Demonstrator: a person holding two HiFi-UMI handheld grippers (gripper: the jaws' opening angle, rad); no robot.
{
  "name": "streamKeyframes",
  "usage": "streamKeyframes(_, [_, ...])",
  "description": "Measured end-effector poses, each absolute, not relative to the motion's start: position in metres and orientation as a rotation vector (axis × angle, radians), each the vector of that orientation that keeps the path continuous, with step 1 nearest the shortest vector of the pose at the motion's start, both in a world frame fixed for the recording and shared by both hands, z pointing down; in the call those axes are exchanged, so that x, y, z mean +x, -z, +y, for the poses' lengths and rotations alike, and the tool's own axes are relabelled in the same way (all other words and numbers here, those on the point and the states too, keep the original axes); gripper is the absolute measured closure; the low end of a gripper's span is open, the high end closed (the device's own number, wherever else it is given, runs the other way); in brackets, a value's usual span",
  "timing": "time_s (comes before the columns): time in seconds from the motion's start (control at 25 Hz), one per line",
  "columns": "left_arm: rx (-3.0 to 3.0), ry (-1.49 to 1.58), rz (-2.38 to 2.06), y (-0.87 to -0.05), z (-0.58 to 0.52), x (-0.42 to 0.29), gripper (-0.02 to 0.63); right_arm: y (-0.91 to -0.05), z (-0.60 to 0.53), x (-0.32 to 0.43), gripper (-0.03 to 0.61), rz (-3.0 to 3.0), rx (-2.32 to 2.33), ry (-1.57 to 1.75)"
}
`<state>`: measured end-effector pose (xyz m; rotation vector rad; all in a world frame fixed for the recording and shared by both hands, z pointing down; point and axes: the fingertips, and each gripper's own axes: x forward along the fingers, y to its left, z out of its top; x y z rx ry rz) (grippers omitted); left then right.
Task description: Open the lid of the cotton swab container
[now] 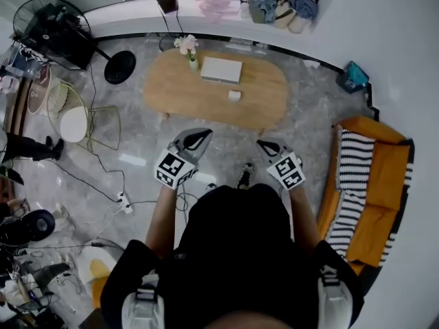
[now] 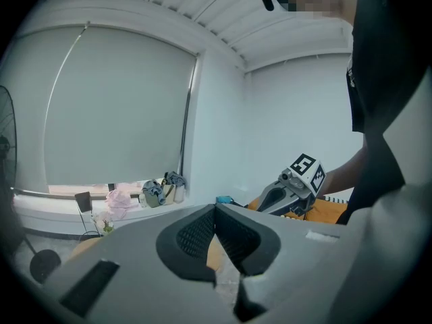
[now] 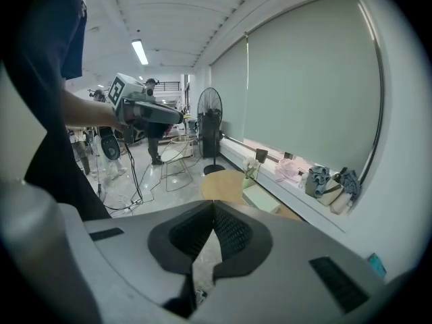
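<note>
A small white container [image 1: 234, 95] sits on the oval wooden table [image 1: 260, 105], well ahead of both grippers; I cannot make out its lid. My left gripper [image 1: 199, 137] is held in the air over the floor, short of the table's near edge, jaws shut and empty. To its right my right gripper [image 1: 265, 144] is level with it, also shut with nothing in it. In the left gripper view the shut pads [image 2: 202, 235] meet in a line, and the right gripper [image 2: 264, 201] shows beyond. In the right gripper view the pads [image 3: 233, 233] also touch, and the left gripper [image 3: 177, 117] hangs at upper left.
On the table lie a flat white box [image 1: 221, 69] and a vase of flowers [image 1: 190, 52]. An orange sofa with a striped cushion [image 1: 357, 177] stands at the right. A wire chair [image 1: 75, 118], a fan [image 1: 51, 26] and floor cables [image 1: 110, 184] are at the left.
</note>
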<state>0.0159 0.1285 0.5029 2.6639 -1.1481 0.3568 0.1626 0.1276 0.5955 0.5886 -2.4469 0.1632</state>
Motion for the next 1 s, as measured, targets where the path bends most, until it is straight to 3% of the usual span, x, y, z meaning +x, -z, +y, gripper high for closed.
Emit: streamKeyframes(1.0, [2.533,-0.354,-1.382,-0.518,0.085,0.048,0.614,-0.625,0.065,0.188,0.581,-2.463,0.328,-0.117])
